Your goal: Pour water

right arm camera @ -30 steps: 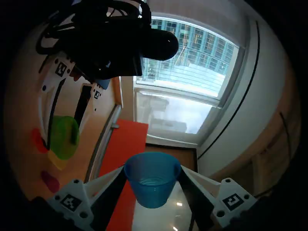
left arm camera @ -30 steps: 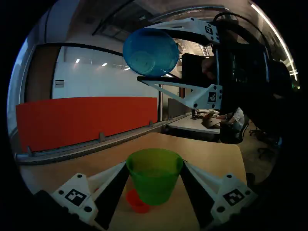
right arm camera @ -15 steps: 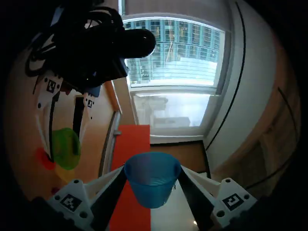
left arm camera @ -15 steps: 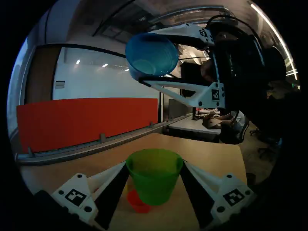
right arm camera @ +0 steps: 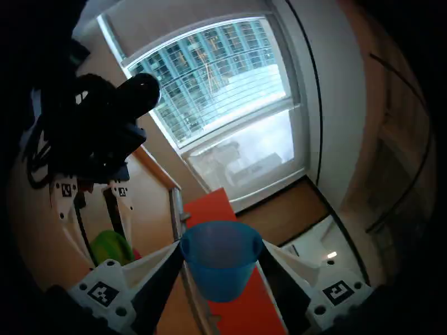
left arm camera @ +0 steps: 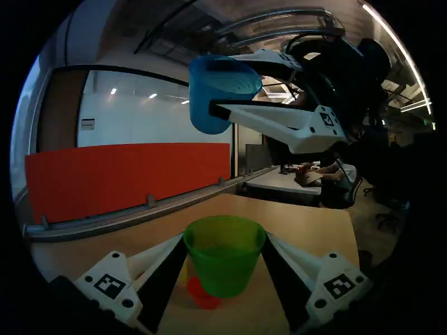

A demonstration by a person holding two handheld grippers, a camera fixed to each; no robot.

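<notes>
Findings. The left gripper [left arm camera: 224,241] has both fingers pressed on the sides of the green cup [left arm camera: 224,259], which is upright over the near part of the desk [left arm camera: 313,223]. I cannot tell whether its base touches the desk. A small red item [left arm camera: 201,293] lies on the desk just below it.

The right gripper [right arm camera: 221,245] is clamped likewise on the blue cup [right arm camera: 220,268]. In the left gripper view this cup hangs high above the green cup and toward the desk's far edge, close to upright, mouth up. No stream runs between them.

Assessment. I see no water in the blue cup's interior and cannot read a level in the green cup. I judge the pour is either done or nearly so.

Recommendation. I would bring the blue cup fully level before lowering it, move it away from above the green rim so any last drip lands inside first, and hold the green cup steady and plumb, without easing either grip until each base is seated on the desk.
</notes>
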